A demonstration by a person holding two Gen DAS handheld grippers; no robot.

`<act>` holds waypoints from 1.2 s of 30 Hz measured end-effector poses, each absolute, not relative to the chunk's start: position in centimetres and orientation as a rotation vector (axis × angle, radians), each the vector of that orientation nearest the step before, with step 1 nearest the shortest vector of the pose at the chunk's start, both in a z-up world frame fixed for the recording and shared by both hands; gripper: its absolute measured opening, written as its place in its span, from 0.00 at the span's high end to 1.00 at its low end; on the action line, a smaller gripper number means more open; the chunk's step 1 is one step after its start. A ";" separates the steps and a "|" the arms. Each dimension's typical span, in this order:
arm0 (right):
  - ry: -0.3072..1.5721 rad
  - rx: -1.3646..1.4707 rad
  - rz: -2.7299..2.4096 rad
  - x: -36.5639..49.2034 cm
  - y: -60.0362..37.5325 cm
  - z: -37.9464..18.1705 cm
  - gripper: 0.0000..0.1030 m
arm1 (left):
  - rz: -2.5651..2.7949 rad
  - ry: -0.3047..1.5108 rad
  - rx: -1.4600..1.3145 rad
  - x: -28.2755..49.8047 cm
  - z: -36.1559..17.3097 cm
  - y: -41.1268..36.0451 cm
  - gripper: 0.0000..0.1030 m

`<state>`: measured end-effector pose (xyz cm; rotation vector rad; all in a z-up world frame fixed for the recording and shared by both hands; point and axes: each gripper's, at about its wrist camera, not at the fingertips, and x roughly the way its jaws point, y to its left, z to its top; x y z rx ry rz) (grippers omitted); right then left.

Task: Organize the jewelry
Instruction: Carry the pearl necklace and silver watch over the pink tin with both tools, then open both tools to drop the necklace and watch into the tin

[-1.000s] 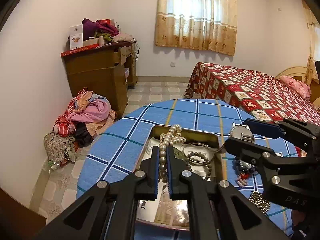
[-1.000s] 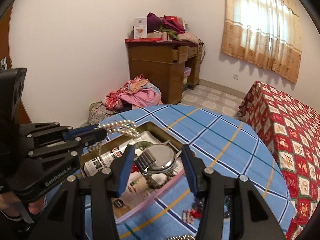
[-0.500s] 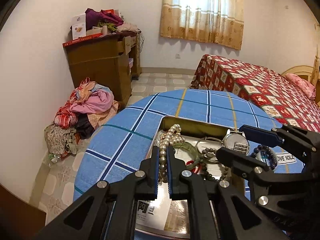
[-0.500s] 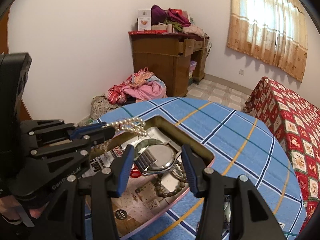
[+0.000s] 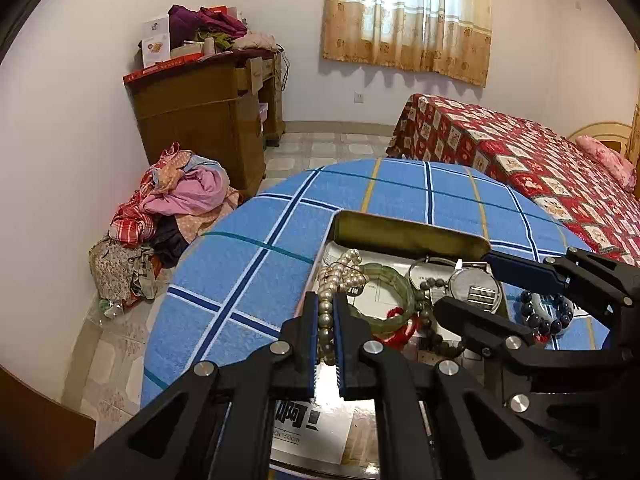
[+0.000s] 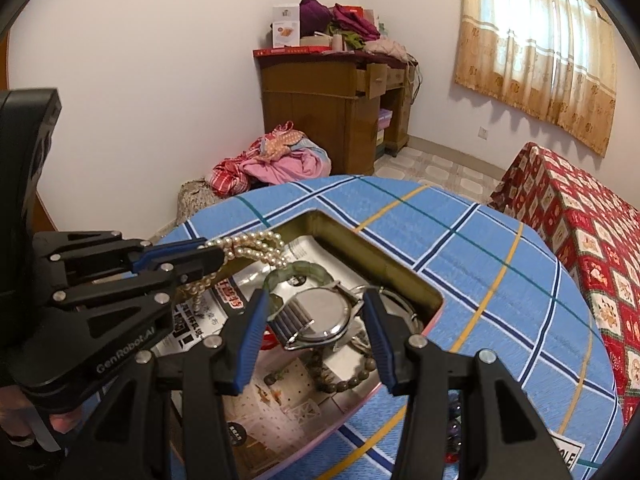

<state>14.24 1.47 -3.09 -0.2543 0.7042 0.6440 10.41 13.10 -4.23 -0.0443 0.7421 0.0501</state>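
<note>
One hand-held gripper (image 6: 208, 258) marked "GenRobot.AI" pinches pearls (image 6: 248, 246); the other (image 6: 316, 332) grips a watch (image 6: 320, 316).

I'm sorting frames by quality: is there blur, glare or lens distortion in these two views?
Left wrist view: sharp, no motion blur; the fisheye bends the blue plaid tablecloth into a dome, and the corners are dark. Right wrist view: also sharp; the sunlit curtained window is washed out, and the shiny metal tin shows mild reflections.
</note>
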 end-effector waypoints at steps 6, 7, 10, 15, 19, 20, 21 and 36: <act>0.728 -0.257 0.633 14.6 1.6 -4.1 0.51 | 0.046 0.769 -0.050 10.8 -5.1 13.2 0.94; 0.731 -0.256 0.632 14.6 1.6 -4.3 0.51 | 0.047 0.770 -0.047 10.8 -5.2 13.2 0.94; 0.742 -0.260 0.630 14.6 1.6 -4.7 0.51 | 0.051 0.776 -0.047 10.8 -5.4 13.3 0.94; 0.746 -0.263 0.629 14.5 1.6 -4.9 0.51 | 0.054 0.792 -0.043 11.0 -5.8 13.4 0.94; 0.744 -0.272 0.627 14.5 1.8 -5.2 0.51 | 0.055 0.798 -0.043 11.1 -6.0 13.4 0.94; 0.746 -0.272 0.628 14.4 1.8 -5.3 0.51 | 0.056 0.799 -0.044 11.1 -6.0 13.5 0.94; 0.746 -0.273 0.628 14.5 1.8 -5.3 0.51 | 0.056 0.799 -0.044 11.1 -6.0 13.5 0.94; 0.744 -0.275 0.632 12.8 0.4 -4.0 0.27 | 0.033 0.702 -0.074 9.1 -3.5 12.6 0.25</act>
